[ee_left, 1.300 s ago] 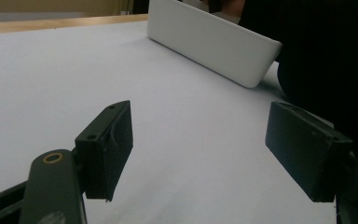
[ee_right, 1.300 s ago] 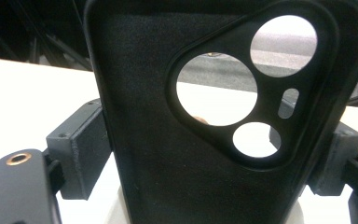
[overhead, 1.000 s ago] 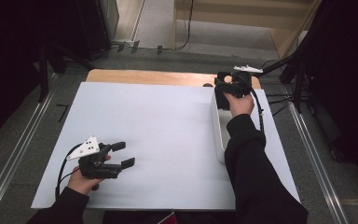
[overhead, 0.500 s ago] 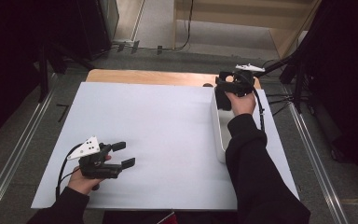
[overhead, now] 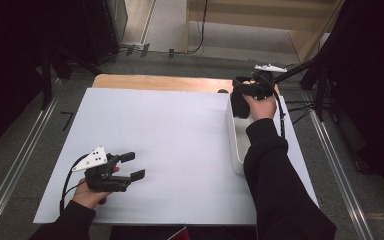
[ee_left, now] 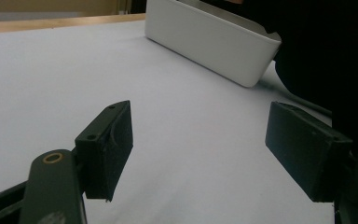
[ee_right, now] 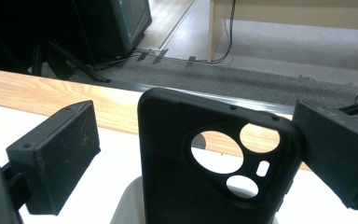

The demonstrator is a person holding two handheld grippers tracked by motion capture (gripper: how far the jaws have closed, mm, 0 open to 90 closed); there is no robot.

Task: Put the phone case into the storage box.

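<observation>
1. At the near left corner of the white worktop (overhead: pixel 170 135) I see my left gripper (overhead: pixel 132 166), held low in the person's left hand (overhead: pixel 87 195). Its two black jaws are spread wide with only bare white surface between them, as the left gripper view also shows (ee_left: pixel 200 154).

2. The middle of the worktop, between my two grippers, is plain white sheet. A strip of bare wood (overhead: pixel 160 82) shows along the far edge.

3. Near the right edge lies a long white bin (overhead: pixel 235 145), running from near to far. In the left gripper view its near end and side wall (ee_left: pixel 209 39) sit just beyond my left jaws, with the person's dark sleeve (ee_left: pixel 335 56) close against it on the right. I cannot tell what, if anything, lies in the bin, since the sleeve (overhead: pixel 275 175) covers most of it from above.

4. At the far end of the bin, near the far right corner, is my right gripper (overhead: pixel 240 97), held in the person's right hand (overhead: pixel 261 106).

5. In the right gripper view, a black phone case (ee_right: pixel 205 168) stands upright between the right jaws, camera cut-outs facing me, above the bin's pale rim (ee_right: pixel 126 200). The right jaw appears to touch the case's edge; the left jaw stands clear of it with a gap. So the jaws are apart, not pinching.

6. Beyond the table's far edge I see grey floor (ee_right: pixel 270 79), cables (ee_right: pixel 228 32) and dark equipment (ee_right: pixel 65 32).
</observation>
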